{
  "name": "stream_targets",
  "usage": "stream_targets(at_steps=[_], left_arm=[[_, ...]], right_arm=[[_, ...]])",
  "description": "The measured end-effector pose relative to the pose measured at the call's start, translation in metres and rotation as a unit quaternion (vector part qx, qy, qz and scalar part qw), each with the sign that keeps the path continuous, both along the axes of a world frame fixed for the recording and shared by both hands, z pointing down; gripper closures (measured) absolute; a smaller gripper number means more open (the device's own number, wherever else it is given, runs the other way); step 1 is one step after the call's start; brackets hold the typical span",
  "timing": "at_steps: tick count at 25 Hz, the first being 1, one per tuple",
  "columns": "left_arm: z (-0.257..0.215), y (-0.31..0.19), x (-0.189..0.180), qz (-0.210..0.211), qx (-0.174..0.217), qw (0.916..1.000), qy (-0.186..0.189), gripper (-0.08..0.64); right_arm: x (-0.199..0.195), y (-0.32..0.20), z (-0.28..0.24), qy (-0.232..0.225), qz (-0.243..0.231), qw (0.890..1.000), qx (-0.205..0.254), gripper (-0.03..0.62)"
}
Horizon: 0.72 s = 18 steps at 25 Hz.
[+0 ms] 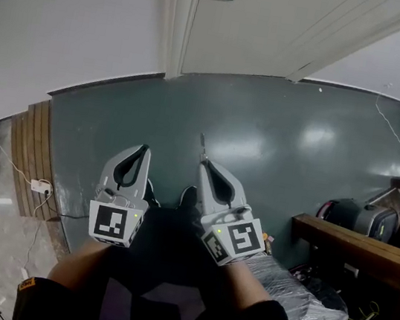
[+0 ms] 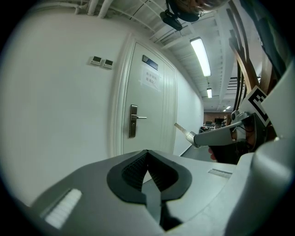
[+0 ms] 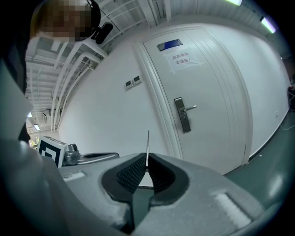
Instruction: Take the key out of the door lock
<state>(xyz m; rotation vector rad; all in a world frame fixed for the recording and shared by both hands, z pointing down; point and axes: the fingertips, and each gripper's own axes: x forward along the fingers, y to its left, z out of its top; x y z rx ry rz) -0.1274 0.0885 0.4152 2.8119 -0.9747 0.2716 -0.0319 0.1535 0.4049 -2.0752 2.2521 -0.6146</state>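
My right gripper (image 1: 203,163) is shut on the key (image 1: 201,145), whose thin metal blade sticks out past the fingertips. In the right gripper view the key (image 3: 147,145) stands edge-on between the pads. The left gripper view shows the same key (image 2: 181,129) from the side. My left gripper (image 1: 143,149) is shut with nothing in it, beside the right one. The white door (image 1: 281,25) is closed some way ahead, and its metal lock plate with lever handle (image 3: 183,115) is apart from both grippers. The lock plate (image 2: 132,120) has no key that I can see.
A dark green floor (image 1: 264,135) lies between me and the door. A wooden railing (image 1: 352,247) and a plastic-wrapped bundle (image 1: 299,292) are on the right. Wooden slats (image 1: 28,151) and a power strip (image 1: 40,186) are at the left. Two wall switches (image 2: 102,61) sit left of the door frame.
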Motion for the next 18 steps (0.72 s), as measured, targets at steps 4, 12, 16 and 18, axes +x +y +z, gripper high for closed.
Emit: stream_targets(at_steps=[4,12,16,18], left_arm=[[-0.0031,0.0013,0.0016,-0.006,0.0,1.0,0.0,0.543],[-0.002,0.0015,-0.0022,-0.009,0.007,0.9999,0.002,0.543],[-0.0069,0.0016,-0.0046,-0.007,0.006,0.9999,0.004,0.543],[-0.0063,0.0,-0.0079,-0.007,0.005,1.0,0.004,0.543]], right_arm=[[0.0042,0.0014,-0.0052,0.003,-0.003,1.0,0.006,0.578],[0.0013,0.0027,-0.0072,0.011,-0.007,1.0,0.007,0.578],[-0.0021,0.0032,-0.0102,0.014,-0.006,1.0,0.008,0.578],[-0.0052,0.0015,-0.0108,0.015,-0.006,1.0,0.008,0.577]])
